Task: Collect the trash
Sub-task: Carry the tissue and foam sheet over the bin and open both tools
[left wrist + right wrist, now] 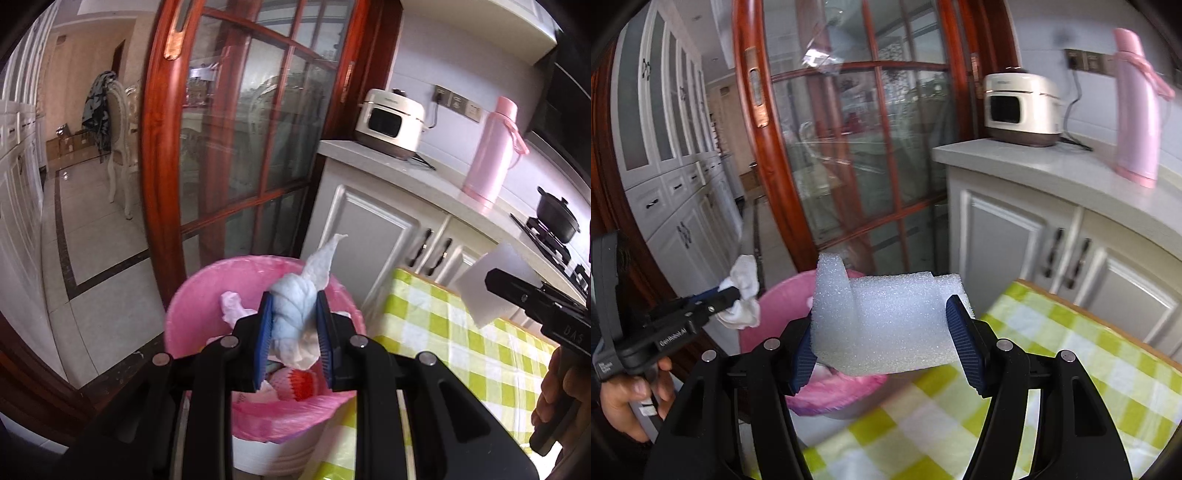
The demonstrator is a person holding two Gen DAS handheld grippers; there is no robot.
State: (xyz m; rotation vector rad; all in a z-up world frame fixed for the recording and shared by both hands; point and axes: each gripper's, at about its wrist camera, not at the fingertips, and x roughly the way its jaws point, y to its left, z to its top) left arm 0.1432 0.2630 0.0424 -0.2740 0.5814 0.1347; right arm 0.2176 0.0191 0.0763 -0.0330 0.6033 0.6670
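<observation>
1. The left claw (294, 325), tilted downward, is clamped on a crumpled pale-blue and white tissue wad (295, 314) above the pink-lined waste bin (192, 295); the wad's twisted tail points up and away.
2. The right claw (884, 332), also tilted downward, grips a white foam block (886, 321), long axis crosswise, between bin and green-checked surface (1052, 369).

"DAS" on right tongs (491, 282), "GenRobot.AI" on left tongs (733, 295)

Counter (424, 177): cooker (391, 123), pink flask (493, 151); checked tablecloth (1071, 354).
</observation>
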